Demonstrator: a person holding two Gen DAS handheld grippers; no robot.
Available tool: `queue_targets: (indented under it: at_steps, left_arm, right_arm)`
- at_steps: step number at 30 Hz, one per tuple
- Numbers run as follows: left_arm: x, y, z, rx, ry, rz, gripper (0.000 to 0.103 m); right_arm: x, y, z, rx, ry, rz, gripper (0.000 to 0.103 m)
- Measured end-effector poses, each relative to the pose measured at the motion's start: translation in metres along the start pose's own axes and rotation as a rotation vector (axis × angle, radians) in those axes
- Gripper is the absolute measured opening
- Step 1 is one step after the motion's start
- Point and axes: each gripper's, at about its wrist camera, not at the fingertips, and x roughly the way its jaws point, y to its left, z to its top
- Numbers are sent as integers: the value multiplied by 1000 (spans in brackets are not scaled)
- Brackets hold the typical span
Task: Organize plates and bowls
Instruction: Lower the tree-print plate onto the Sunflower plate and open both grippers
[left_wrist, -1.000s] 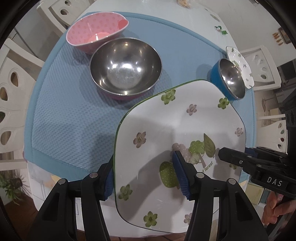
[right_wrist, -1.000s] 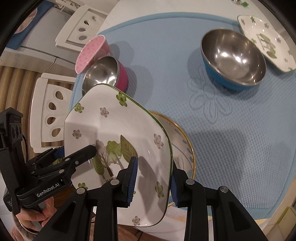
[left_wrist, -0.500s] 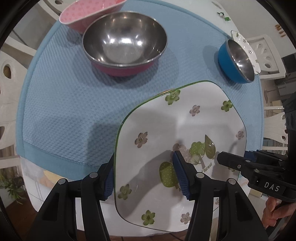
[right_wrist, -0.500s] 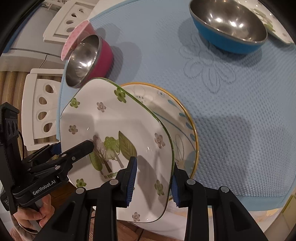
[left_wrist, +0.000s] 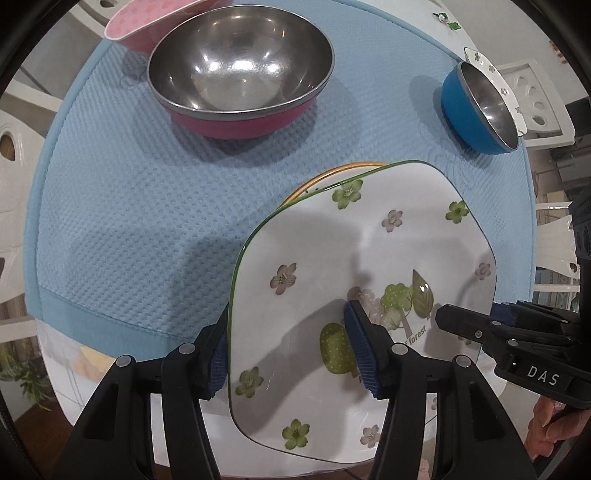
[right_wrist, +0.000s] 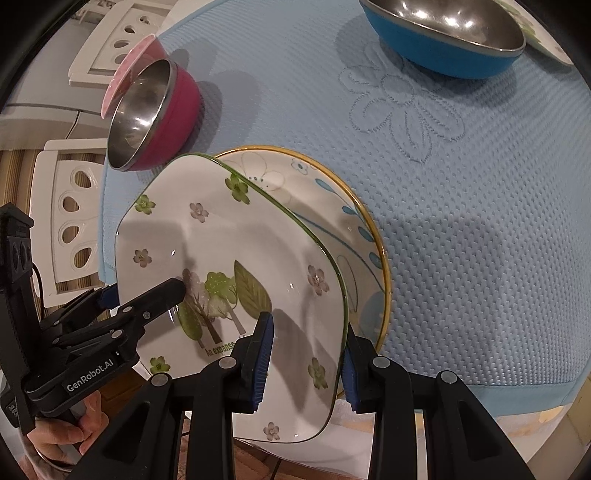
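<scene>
- Left claw (left_wrist: 291, 350) sits at the bottom centre of its own view, clenched on the near edge of the square plate (left_wrist: 369, 258): one blue pad on top, the other under the rim.
- Right claw (right_wrist: 304, 360) is likewise clenched on the plate's (right_wrist: 221, 240) right edge, in the lower middle of its view.
- The plate is tilted above a round plate (right_wrist: 369, 236) with a yellow rim, which lies on the blue mat (left_wrist: 147, 206); whether they touch I cannot tell.
- Farther up, a steel bowl with a magenta outside (left_wrist: 240, 70) stands top centre of the left view.
- A pink bowl (left_wrist: 147, 22) is just behind it.
- A blue bowl (left_wrist: 476, 107) stands at upper right.
</scene>
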Motion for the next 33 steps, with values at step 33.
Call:
queue_targets:
  at_steps: [33]
  left_arm:
    - [-25,-26,16,54,-52,46,55]
  right_arm:
    - [-8,-2,7,72,-78,-66,33]
